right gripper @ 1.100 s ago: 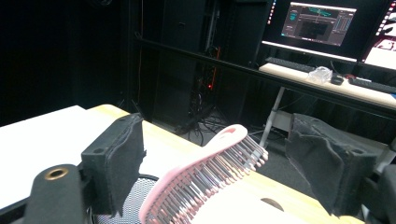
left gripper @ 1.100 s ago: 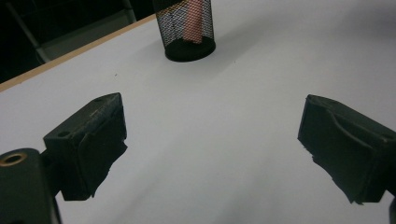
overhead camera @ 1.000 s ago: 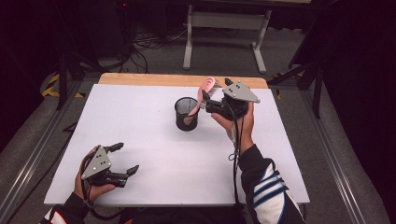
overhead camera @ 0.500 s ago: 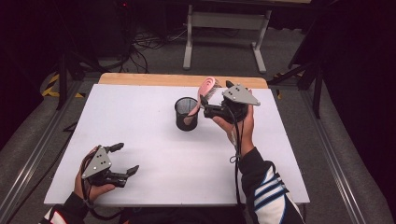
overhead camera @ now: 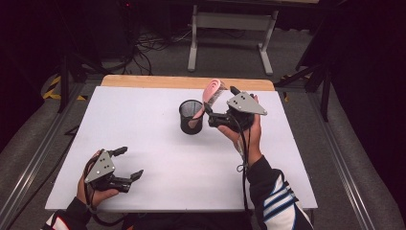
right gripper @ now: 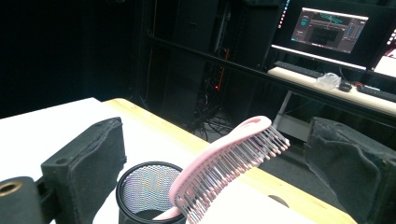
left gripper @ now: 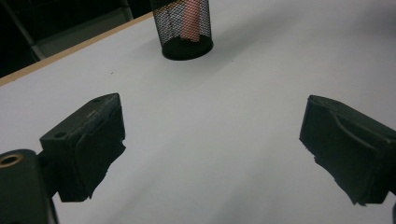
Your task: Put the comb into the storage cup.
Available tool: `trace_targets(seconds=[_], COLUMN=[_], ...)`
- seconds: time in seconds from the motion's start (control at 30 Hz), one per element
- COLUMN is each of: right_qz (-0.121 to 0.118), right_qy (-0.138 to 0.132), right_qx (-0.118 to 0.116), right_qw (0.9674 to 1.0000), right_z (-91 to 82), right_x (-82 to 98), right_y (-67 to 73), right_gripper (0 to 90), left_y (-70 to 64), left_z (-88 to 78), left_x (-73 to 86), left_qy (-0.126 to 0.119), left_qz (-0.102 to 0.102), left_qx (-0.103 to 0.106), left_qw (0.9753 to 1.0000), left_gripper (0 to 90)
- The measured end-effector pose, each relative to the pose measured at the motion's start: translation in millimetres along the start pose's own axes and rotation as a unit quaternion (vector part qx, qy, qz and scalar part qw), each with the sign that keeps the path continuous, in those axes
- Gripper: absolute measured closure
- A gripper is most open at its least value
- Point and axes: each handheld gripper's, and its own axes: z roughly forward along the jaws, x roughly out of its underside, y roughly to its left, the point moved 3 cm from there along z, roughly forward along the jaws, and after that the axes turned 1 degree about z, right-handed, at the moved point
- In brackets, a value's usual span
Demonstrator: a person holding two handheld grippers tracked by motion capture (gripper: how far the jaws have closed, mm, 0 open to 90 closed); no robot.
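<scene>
The right tongs (overhead camera: 218, 106) stand wide open — their jaws have just been opening — with the pink comb (right gripper: 229, 161) between them but free of both pads. The comb leans handle-down in the black mesh cup (overhead camera: 191, 116), near the tabletop's (overhead camera: 143, 143) far wooden edge. The left tongs (overhead camera: 125, 163) gape empty at the near left edge — bare white surface lies between them and the cup
</scene>
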Motion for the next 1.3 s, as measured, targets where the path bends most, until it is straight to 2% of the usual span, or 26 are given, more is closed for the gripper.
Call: trace_targets(seconds=[0.7, 1.3], right_qz=[-0.013, -0.030], right_qy=[-0.005, -0.002], right_qx=[-0.021, -0.022], right_qw=[0.9997, 0.9993], right_z=[-17.5, -32.0], right_x=[7.9, 24.8], right_y=[6.9, 14.2], right_gripper=[5.7, 6.2], left_y=[0.3, -1.4], left_z=[-0.6, 0.6], left_x=[0.7, 0.2], left_qy=[0.001, 0.004], left_qz=[0.001, 0.003], left_qx=[-0.002, -0.004], left_qw=[1.0000, 1.0000], left_gripper=[7.6, 7.5])
